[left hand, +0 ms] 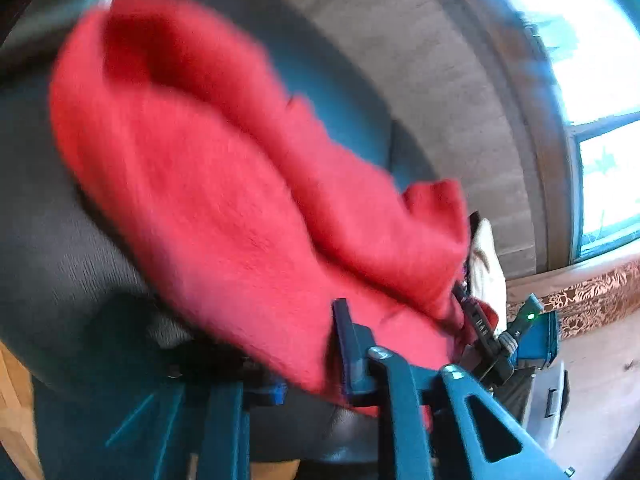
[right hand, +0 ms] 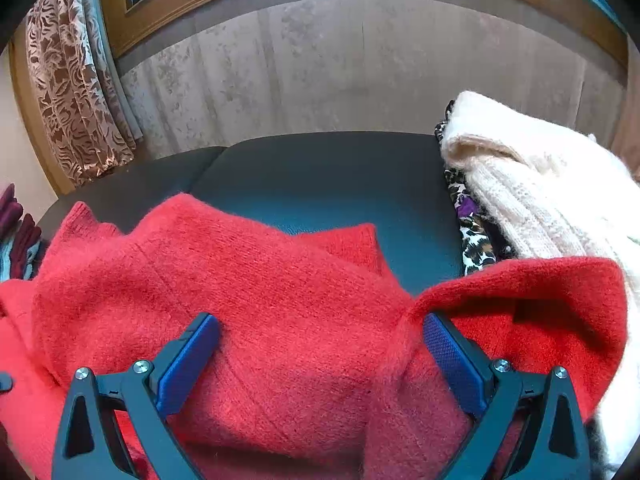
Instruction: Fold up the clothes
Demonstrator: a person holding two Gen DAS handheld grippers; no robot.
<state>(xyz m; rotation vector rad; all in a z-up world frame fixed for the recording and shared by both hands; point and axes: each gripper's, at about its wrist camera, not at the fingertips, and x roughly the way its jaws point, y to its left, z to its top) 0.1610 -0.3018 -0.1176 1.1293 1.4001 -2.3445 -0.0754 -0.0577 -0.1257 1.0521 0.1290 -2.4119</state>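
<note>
Right fingers (right hand: 188, 364) spread wide over red sweater (right hand: 280, 300) — left gripper's (left hand: 308, 360) state unclear.

Home living room: dark leather sofa (right hand: 320, 176), patterned curtain (right hand: 68, 92), wood-framed window (left hand: 600, 80), and piled clothes (right hand: 532, 192) beyond the tool.

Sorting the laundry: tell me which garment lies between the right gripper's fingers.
The red sweater, not the cream sweater or leopard-print garment piled to the right.
</note>
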